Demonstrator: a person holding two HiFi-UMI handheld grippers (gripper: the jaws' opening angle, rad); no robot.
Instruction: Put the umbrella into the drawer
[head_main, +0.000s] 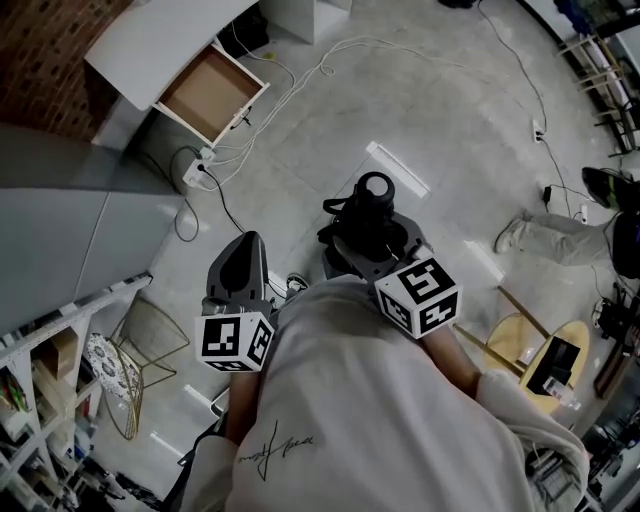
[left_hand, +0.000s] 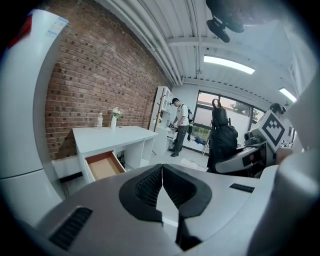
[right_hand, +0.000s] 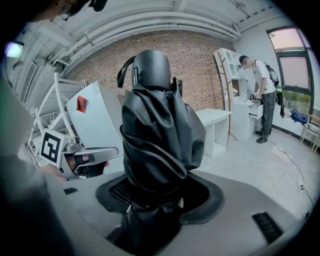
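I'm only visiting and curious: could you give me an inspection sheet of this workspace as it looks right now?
Surface: white desk by a brick wall.
Job's things: folded black umbrella, held upright; drawer pulled open, nothing visible inside.
Clutter: wire chair on the floor.
Grippers: right gripper shut on the umbrella; left gripper shut, empty.
Cables: white cables and a power strip on the floor near the desk.
Surroundings: a person standing near the window.
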